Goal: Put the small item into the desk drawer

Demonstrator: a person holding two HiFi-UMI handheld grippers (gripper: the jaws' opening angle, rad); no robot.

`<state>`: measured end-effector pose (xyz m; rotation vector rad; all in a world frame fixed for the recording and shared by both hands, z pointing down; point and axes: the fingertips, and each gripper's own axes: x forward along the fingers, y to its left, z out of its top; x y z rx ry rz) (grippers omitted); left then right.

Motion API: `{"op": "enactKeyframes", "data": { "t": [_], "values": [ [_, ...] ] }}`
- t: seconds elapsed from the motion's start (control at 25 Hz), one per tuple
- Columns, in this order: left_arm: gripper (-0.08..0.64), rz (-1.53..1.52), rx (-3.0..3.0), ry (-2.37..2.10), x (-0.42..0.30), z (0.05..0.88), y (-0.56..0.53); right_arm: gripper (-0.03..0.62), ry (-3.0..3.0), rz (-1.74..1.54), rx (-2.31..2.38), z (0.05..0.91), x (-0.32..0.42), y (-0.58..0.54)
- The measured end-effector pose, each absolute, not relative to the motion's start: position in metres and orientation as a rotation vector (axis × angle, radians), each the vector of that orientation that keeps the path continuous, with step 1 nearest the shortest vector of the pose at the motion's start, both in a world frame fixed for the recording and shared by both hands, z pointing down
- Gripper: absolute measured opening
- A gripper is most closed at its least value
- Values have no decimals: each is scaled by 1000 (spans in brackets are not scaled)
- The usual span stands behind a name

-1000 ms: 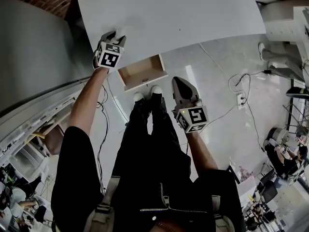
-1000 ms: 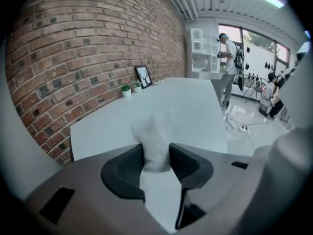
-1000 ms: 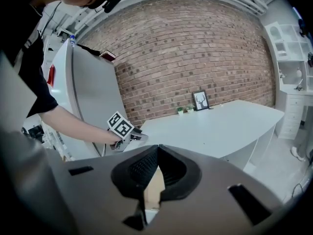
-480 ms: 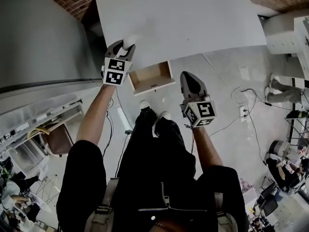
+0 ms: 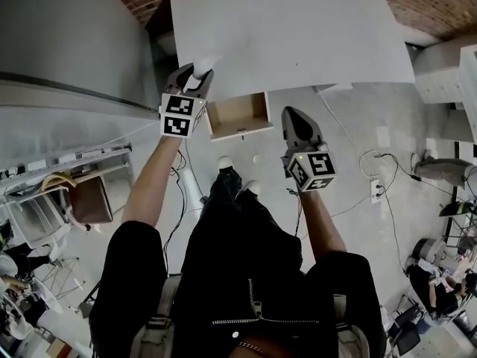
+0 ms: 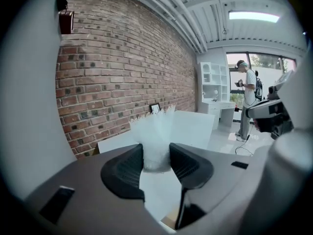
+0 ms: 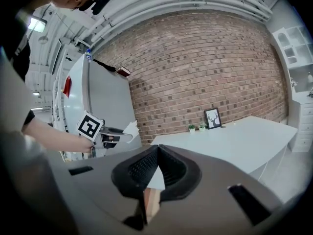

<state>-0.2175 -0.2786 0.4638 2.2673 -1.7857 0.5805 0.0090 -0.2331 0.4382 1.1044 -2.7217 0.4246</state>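
1. Left hand-held gripper point(image 5: 192, 74) clamps the small white crinkled item point(image 6: 157, 136) by the tabletop point(image 5: 298, 28) edge.
2. Right hand-held gripper point(image 5: 291, 114), jaws together and empty, hovers beside the open drawer point(image 5: 238, 116).
3. Marker cubes point(image 5: 177, 115) show black-and-white squares.

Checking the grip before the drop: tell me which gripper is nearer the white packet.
Left. The left gripper is shut on the white packet; the right gripper hangs across the open drawer from it, empty.
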Motion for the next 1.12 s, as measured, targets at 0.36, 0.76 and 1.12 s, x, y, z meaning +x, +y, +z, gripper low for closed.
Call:
{"op": "enactKeyframes", "data": {
  "t": [0.36, 0.76, 1.12],
  "values": [
    [172, 559, 2289, -1810, -198, 441, -235, 6, -2755, 376, 1079, 425, 22, -199],
    [172, 560, 2321, -1802, -171, 430, -197, 6, -2770, 367, 1075, 420, 43, -162],
    [172, 604, 2384, -1731, -138, 441, -182, 6, -2774, 378, 1081, 423, 57, -146]
  ]
}}
